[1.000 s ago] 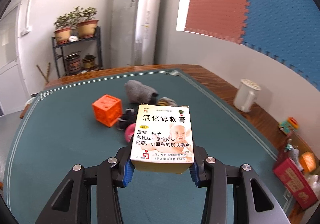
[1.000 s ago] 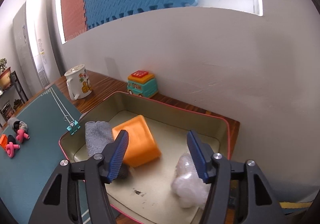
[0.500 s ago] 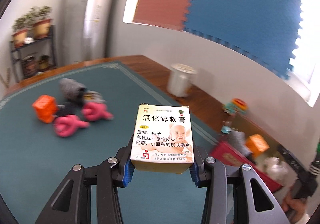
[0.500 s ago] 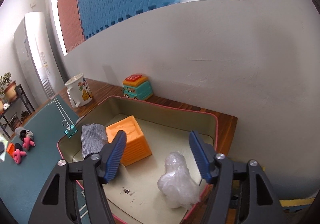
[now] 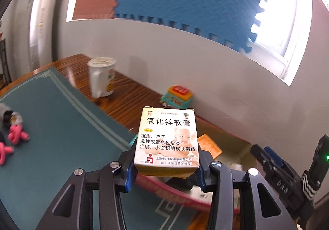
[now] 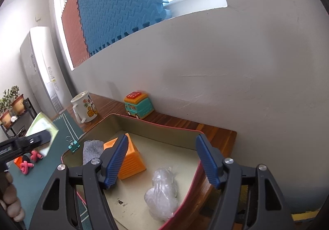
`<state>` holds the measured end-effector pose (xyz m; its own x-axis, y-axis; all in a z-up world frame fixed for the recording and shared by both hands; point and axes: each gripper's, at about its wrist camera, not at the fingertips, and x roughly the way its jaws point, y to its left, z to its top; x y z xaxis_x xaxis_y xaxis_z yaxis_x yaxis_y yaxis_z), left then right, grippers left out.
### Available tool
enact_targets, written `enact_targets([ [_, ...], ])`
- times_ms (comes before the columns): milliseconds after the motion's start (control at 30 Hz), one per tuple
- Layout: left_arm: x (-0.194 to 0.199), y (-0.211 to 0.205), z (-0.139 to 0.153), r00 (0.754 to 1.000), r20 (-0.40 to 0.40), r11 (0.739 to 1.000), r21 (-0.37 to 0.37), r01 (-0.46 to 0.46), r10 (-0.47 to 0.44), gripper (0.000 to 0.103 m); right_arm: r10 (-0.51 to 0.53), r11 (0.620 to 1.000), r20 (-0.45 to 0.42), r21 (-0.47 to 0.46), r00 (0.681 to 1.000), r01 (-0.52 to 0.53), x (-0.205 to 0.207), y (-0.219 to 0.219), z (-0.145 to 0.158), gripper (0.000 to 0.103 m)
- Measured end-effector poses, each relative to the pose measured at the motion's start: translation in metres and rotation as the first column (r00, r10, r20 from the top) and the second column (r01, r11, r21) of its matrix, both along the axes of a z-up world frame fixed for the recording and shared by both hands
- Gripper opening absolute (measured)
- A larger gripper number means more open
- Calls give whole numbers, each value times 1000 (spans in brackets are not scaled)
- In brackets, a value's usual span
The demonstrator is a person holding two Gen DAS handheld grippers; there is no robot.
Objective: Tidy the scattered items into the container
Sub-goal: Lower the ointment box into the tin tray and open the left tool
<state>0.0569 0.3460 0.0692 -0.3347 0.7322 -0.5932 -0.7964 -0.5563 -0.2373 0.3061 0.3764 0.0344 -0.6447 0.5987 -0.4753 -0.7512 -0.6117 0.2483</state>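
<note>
Clamping a yellow-and-white cardboard ointment box (image 5: 167,140) upright, the left gripper (image 5: 164,170) hovers at the near rim of the red-edged metal tin (image 6: 156,125). The right gripper (image 6: 162,160) hangs released over that tin, an orange plastic cube (image 6: 131,160) at 10 o'clock, a crumpled clear plastic bag (image 6: 162,191) at 6.

Left gripper clamped on a box, right gripper spread with nothing between its pads.

The left gripper (image 5: 165,170) was closed, its blue pads pressing the two sides of the ointment box (image 5: 167,140), which stood upright between them with its printed face toward the camera. In the right wrist view the same gripper showed at the left edge as a dark finger against the box's pale side, with the person's left hand (image 6: 9,199) below it, fingers curled. The right gripper (image 6: 163,165) was held with its jaws wide apart, ribbed blue pads facing each other and gripping nothing, angled downward; its body also showed at the right edge of the left wrist view.
</note>
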Motion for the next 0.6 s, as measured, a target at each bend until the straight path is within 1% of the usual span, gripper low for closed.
enact_targets([
  [67,4,13,-3,1000,-6,1000,-14,15,-16,46,1,1000,-1,-4,1000,-1,0,2,-2,74],
  [133,5,25,-9,999,10,998,-36,43,-42,50,2,1000,-1,-10,1000,-2,0,3,-5,74],
  [167,1,29,-14,999,19,998,-43,48,-47,62,3,1000,-3,-14,1000,-3,0,4,-6,74],
  [200,-3,33,-18,998,28,997,-49,52,-51,77,4,1000,-4,-18,1000,-4,0,5,-7,74],
  [233,-3,34,-22,998,36,998,-41,46,-45,81,5,1000,-4,-22,1000,-5,0,6,-8,74],
  [367,-8,30,-28,998,54,999,-39,33,-30,82,4,1000,-3,-26,1000,-4,-1,7,-10,75],
  [433,-11,26,-29,999,50,999,-38,16,-14,82,5,1000,-4,-28,1000,-5,-1,6,-10,75],
  [600,-13,18,-26,1000,-4,999,-47,-24,24,82,21,1000,5,-24,1000,-20,-9,0,-9,75],
])
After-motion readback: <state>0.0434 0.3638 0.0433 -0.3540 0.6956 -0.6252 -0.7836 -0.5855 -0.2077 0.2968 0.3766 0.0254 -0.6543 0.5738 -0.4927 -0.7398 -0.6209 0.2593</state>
